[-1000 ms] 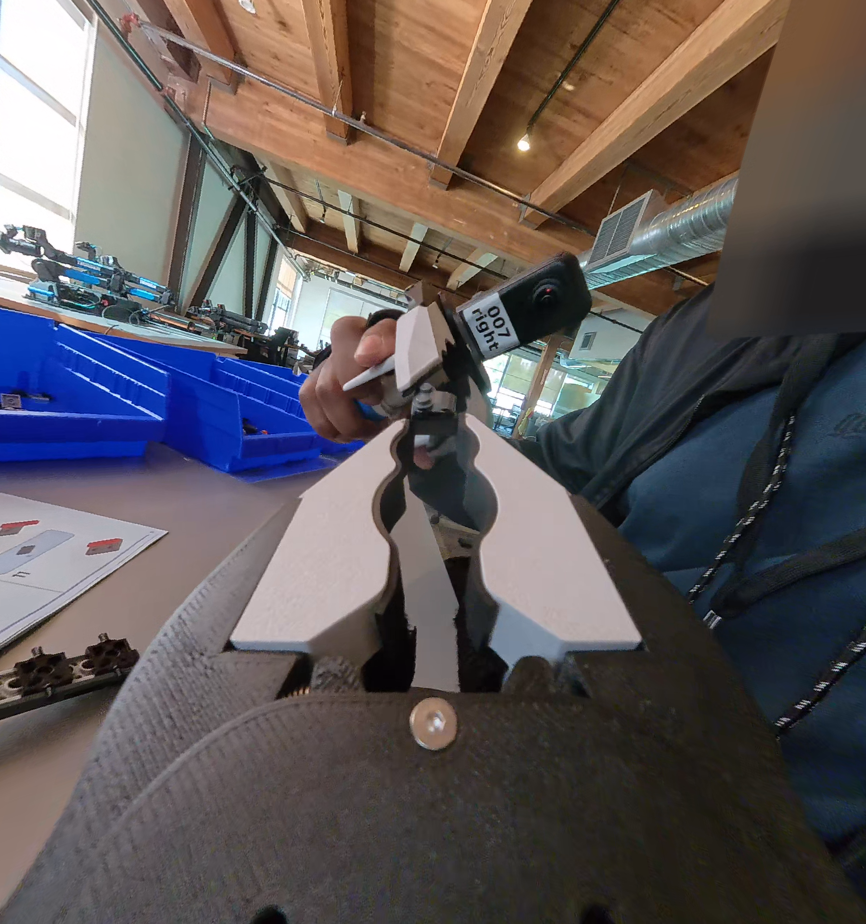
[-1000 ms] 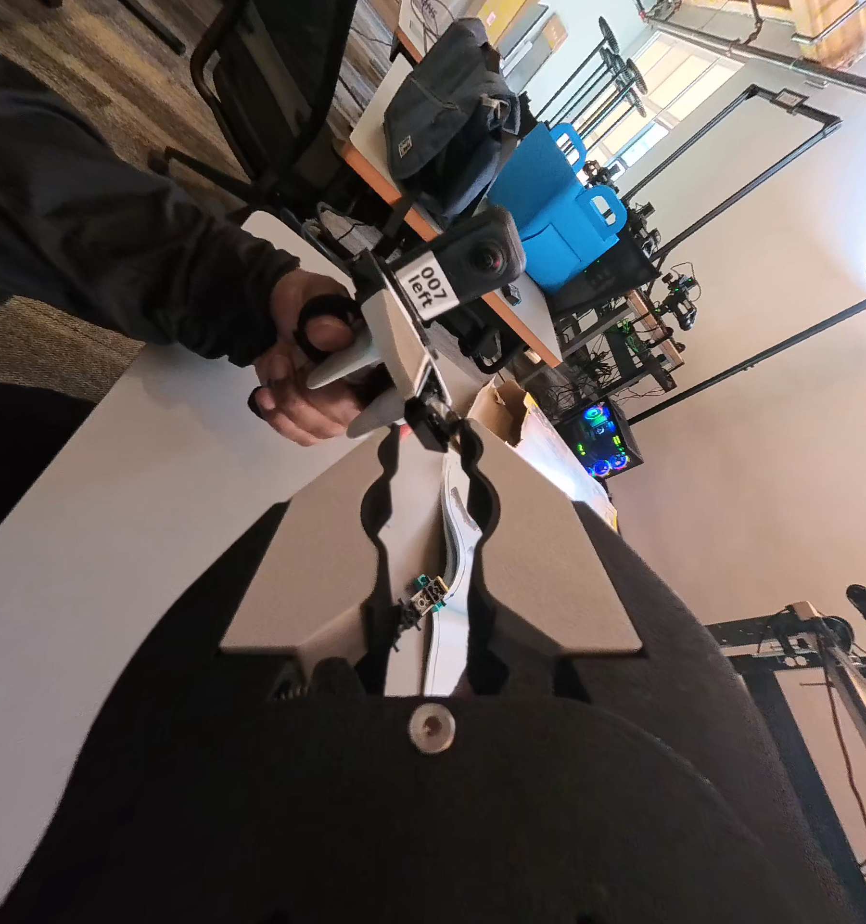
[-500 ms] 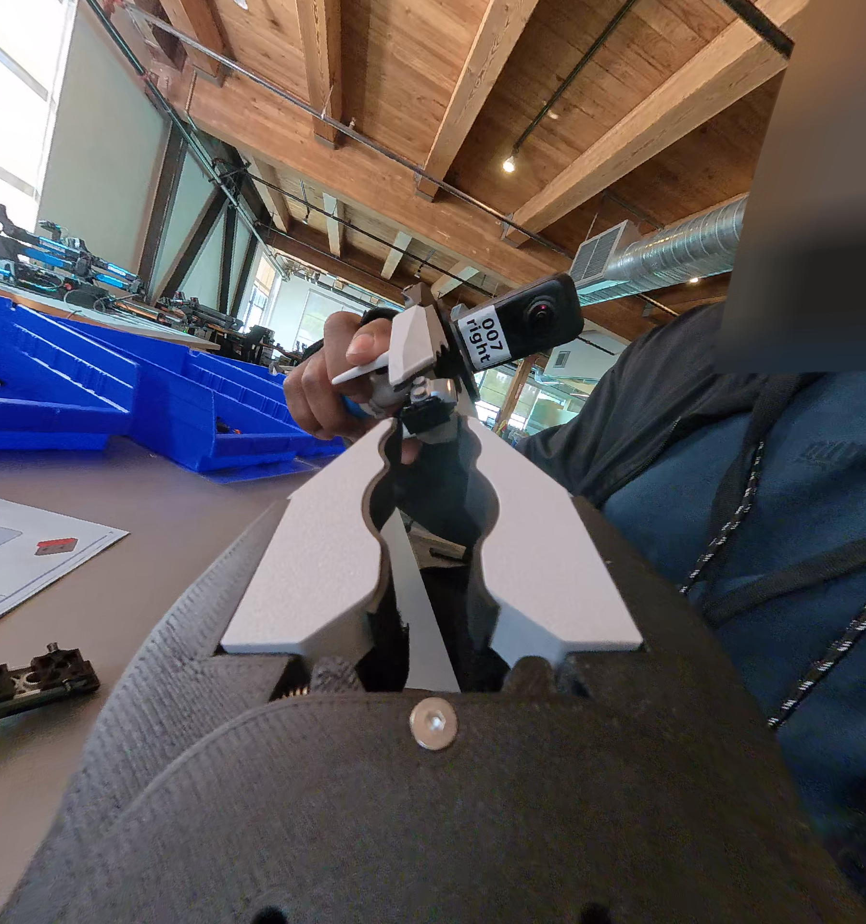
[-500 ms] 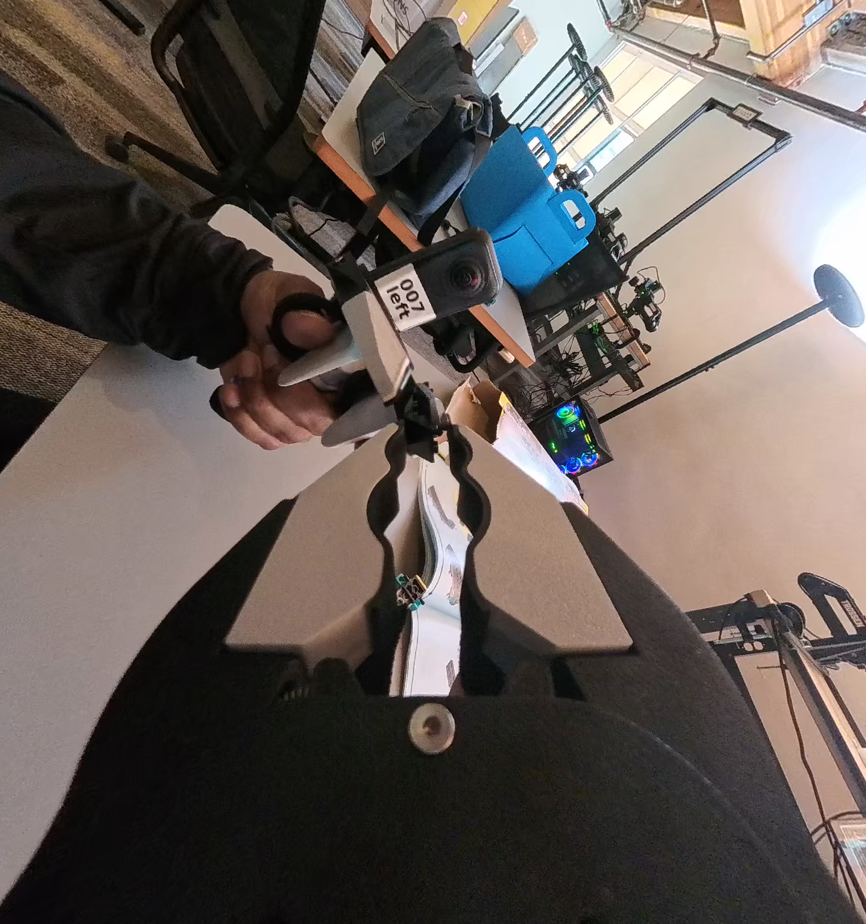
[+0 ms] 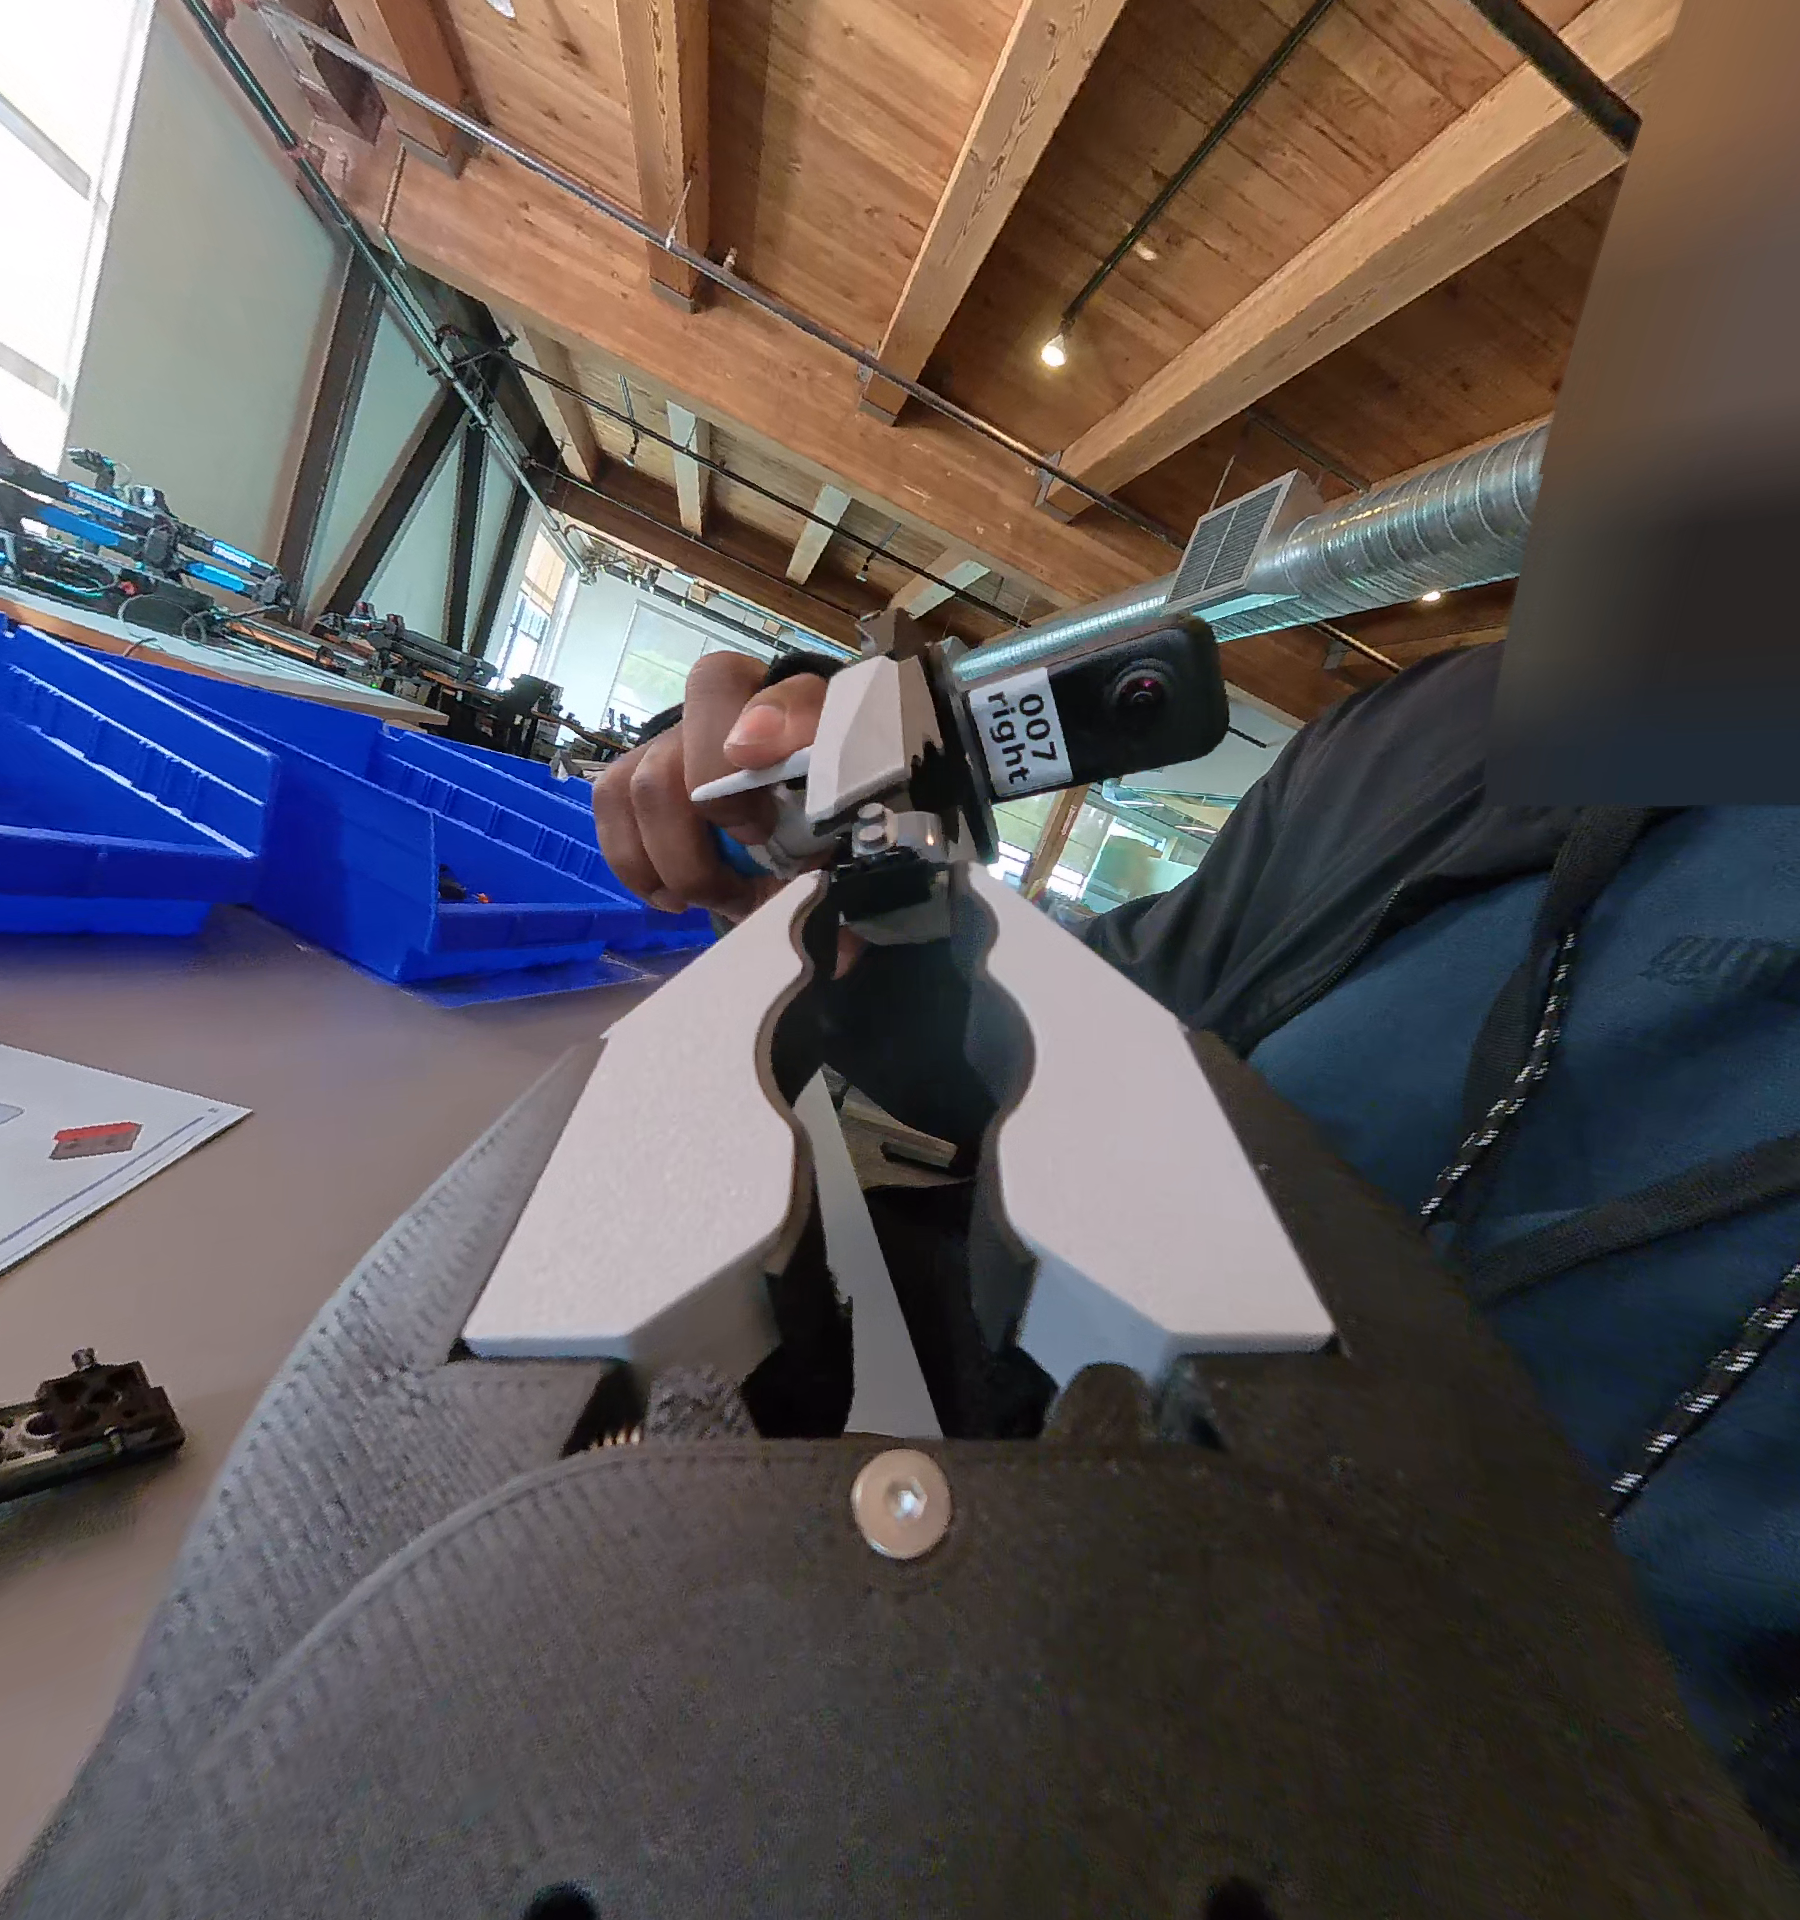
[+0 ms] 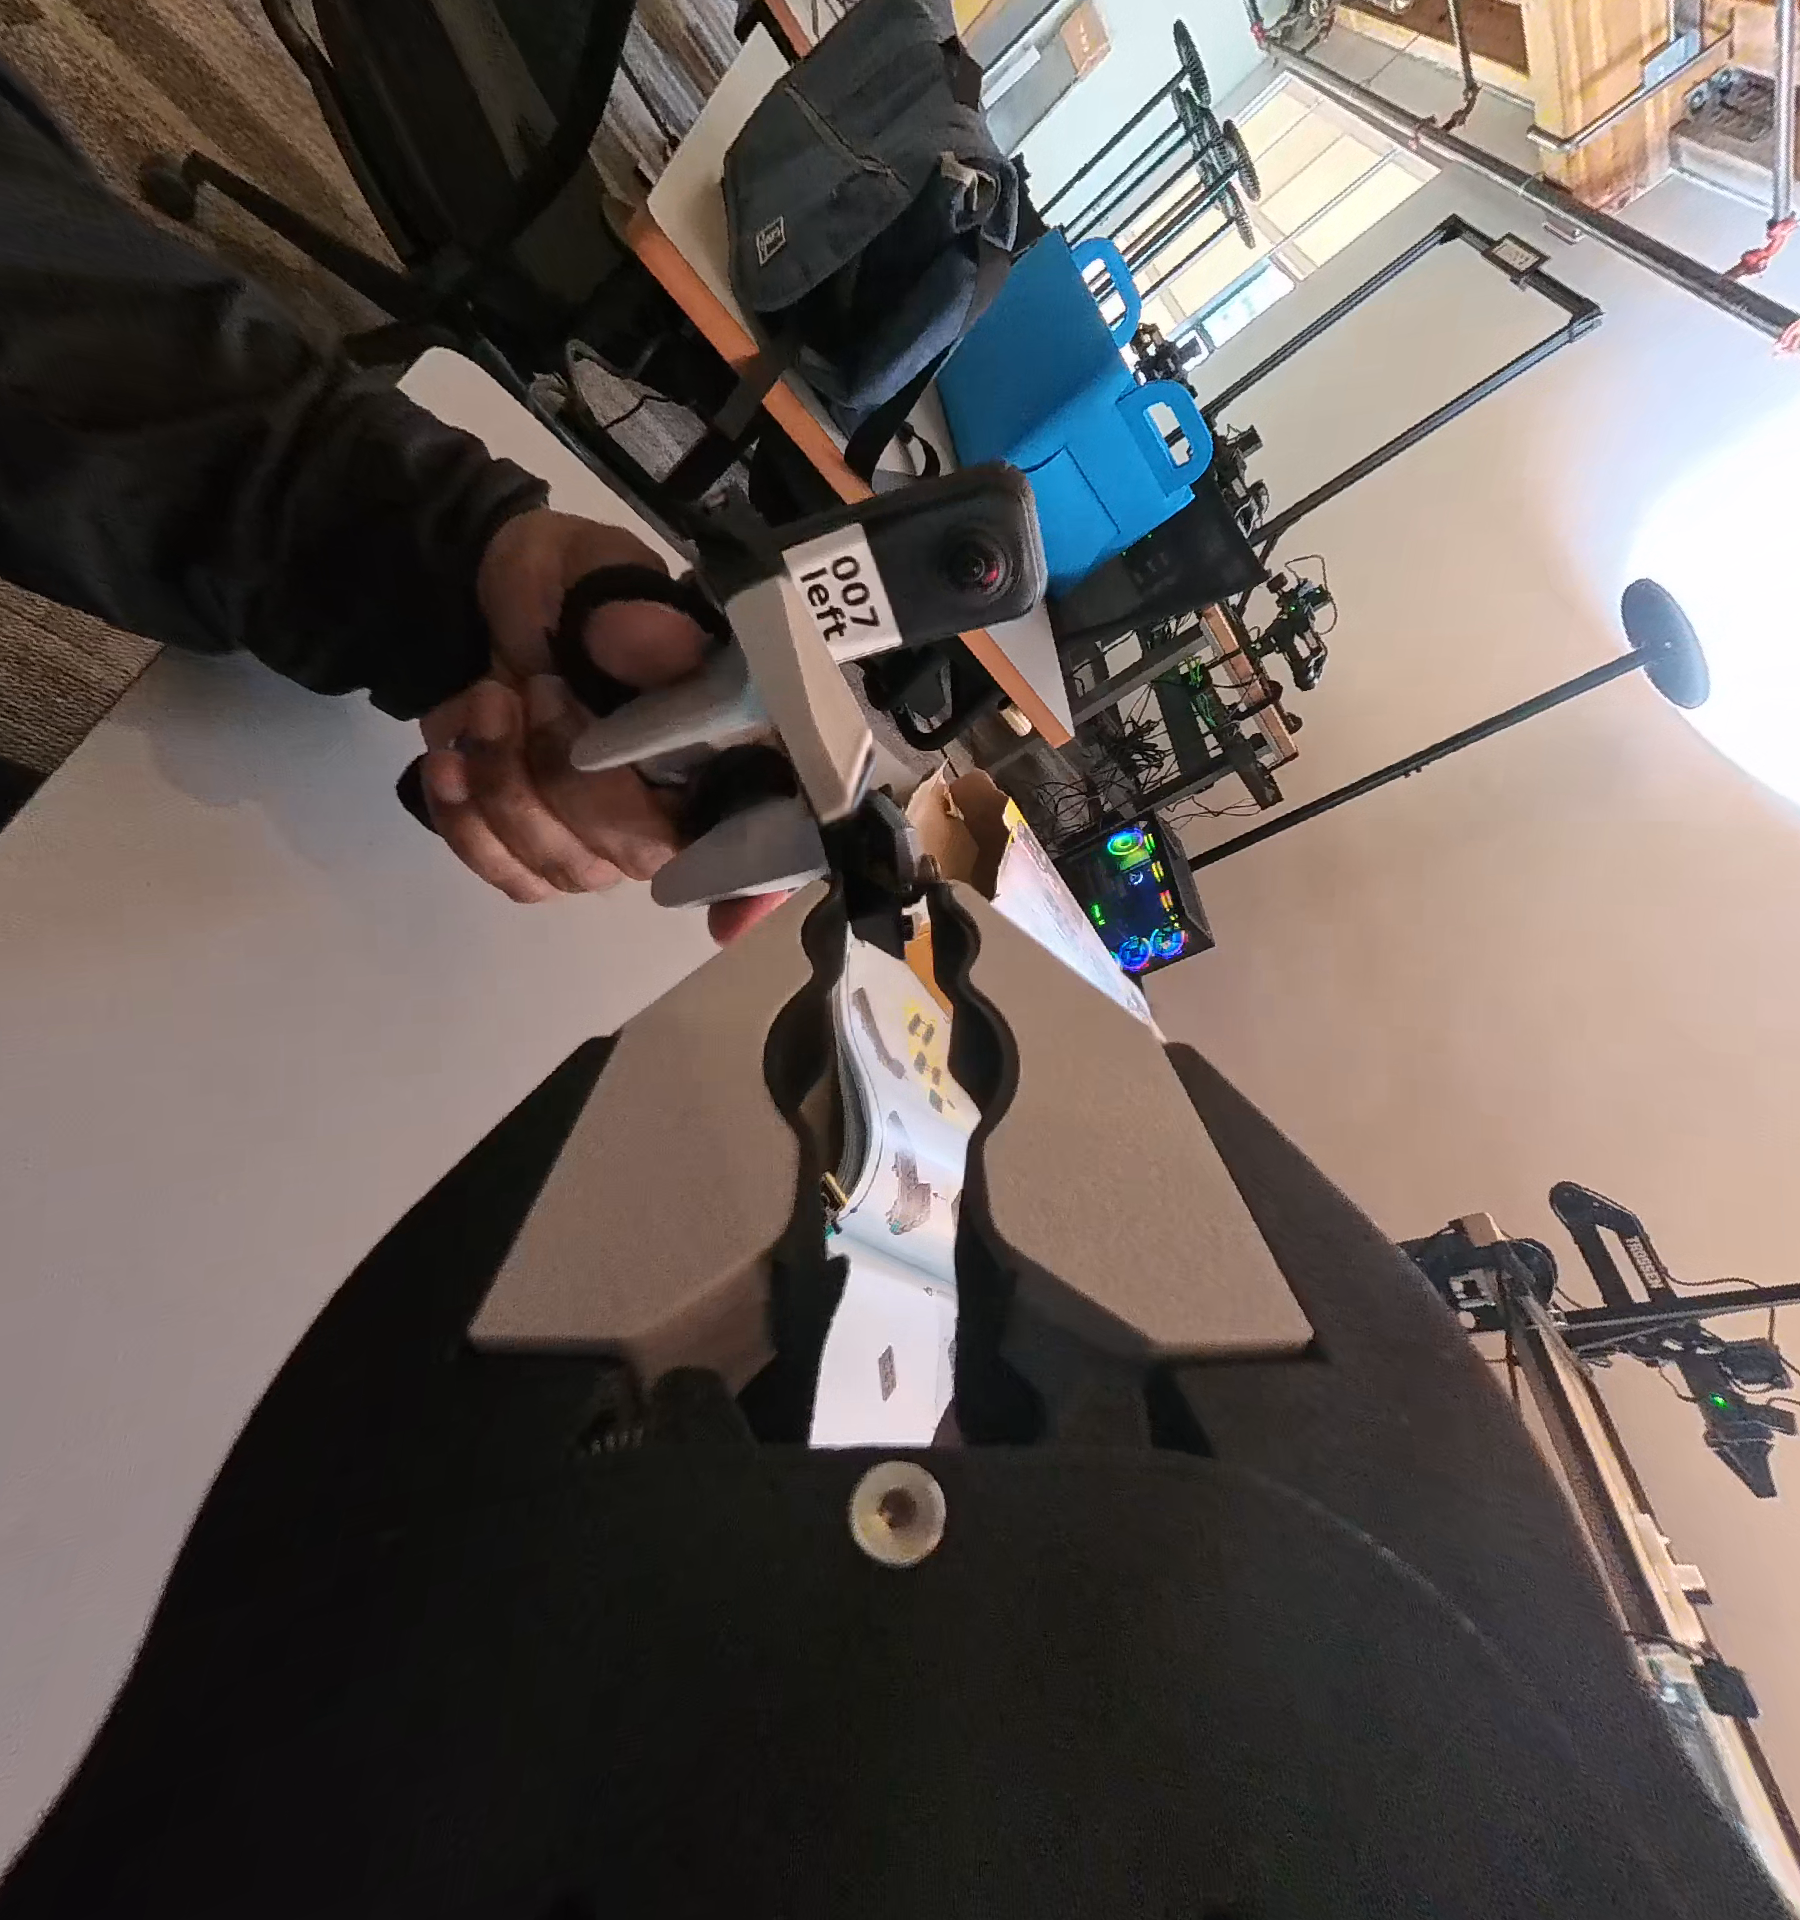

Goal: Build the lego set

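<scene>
Both grippers are raised above the table and meet tip to tip. In the left wrist view my left gripper (image 5: 883, 902) is shut on a small black lego piece (image 5: 880, 896). Right above it the right gripper (image 5: 875, 831), held by a hand, pinches a small grey studded lego piece (image 5: 883, 828) that touches the black one. In the right wrist view my right gripper (image 6: 880, 914) is closed at the tips against the left gripper's dark tip (image 6: 875, 852); the pieces are barely visible there.
A black lego beam with attached parts (image 5: 44, 1429) lies on the grey table (image 5: 335, 1091) at lower left. An instruction sheet (image 5: 54, 1153) lies beside it and shows between the right fingers (image 6: 906, 1132). Blue bins (image 5: 252, 831) stand behind. The person's torso (image 5: 1602, 1039) is close on the right. My left and right fingertips are right by each other.
Both grippers stay tip to tip on the small pieces. The left view has swung slightly right, so the bins, sheet and beam slid left. The right view tilted a little.
</scene>
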